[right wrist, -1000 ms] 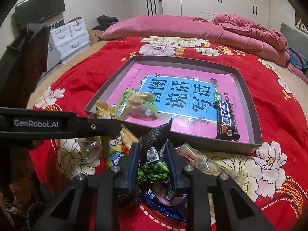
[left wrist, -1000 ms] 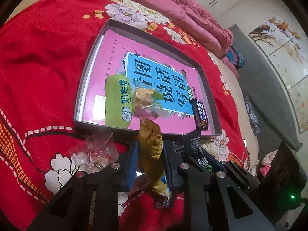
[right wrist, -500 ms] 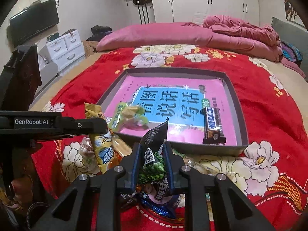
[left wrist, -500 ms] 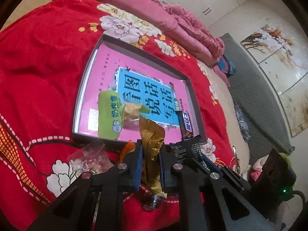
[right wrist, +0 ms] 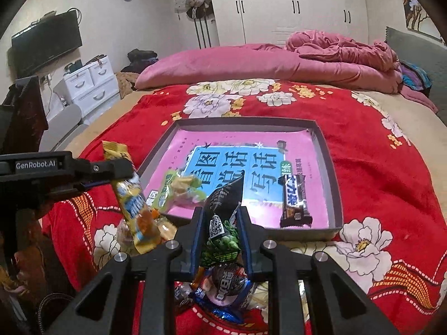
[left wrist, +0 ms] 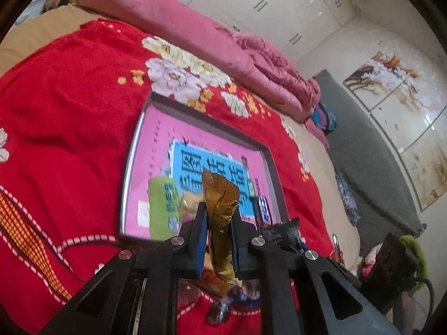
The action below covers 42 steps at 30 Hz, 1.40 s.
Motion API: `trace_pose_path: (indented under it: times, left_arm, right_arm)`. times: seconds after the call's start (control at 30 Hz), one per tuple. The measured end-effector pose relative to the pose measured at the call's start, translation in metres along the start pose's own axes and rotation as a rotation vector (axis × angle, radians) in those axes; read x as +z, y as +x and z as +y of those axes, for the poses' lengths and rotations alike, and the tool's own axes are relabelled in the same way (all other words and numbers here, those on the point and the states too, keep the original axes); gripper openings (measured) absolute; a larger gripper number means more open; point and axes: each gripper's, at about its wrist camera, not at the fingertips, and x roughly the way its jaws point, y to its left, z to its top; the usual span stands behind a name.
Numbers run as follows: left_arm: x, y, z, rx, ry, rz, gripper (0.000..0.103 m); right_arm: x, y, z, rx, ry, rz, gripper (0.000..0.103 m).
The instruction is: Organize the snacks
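My left gripper (left wrist: 218, 212) is shut on a gold snack packet (left wrist: 220, 212), which hangs above the red bedspread just short of the grey tray (left wrist: 131, 167). From the right wrist view that same gold packet (right wrist: 131, 203) dangles from the left gripper (right wrist: 123, 170) at the left. My right gripper (right wrist: 219, 215) is shut on a black and green snack packet (right wrist: 222, 217), lifted over the loose pile. Inside the tray (right wrist: 332, 178) lie a green packet (right wrist: 181, 192) and a dark chocolate bar (right wrist: 294, 201) on a pink and blue printed sheet.
More loose snacks (right wrist: 223, 293) lie on the red flowered bedspread (right wrist: 377, 167) beneath my right gripper. A pink quilt and pillow (right wrist: 251, 64) run along the far side of the bed. White drawers (right wrist: 92, 81) and a television stand to the left.
Both grippers have risen with their packets, lifting them off the pile. The left jaws closed tight on the gold packet. The tray now looks farther away and lower in both views.
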Motion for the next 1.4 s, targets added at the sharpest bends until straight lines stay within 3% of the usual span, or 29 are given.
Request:
trace_pose_path:
  times: [0.5,0.7,1.4]
  left_arm:
    - [0.023,0.013,0.020,0.068,-0.040,-0.079,0.014]
    - [0.023,0.020,0.021,0.128,-0.002,-0.082,0.015]
    - [0.018,0.037,0.032,0.152,0.000,-0.060,0.015]
  right_arm:
    - [0.018,0.011,-0.022,-0.007,0.067,-0.025,0.024]
    - [0.018,0.016,-0.031,-0.022,0.095,-0.023,0.024]
    - [0.030,0.021,-0.043,-0.038,0.120,-0.039,0.024]
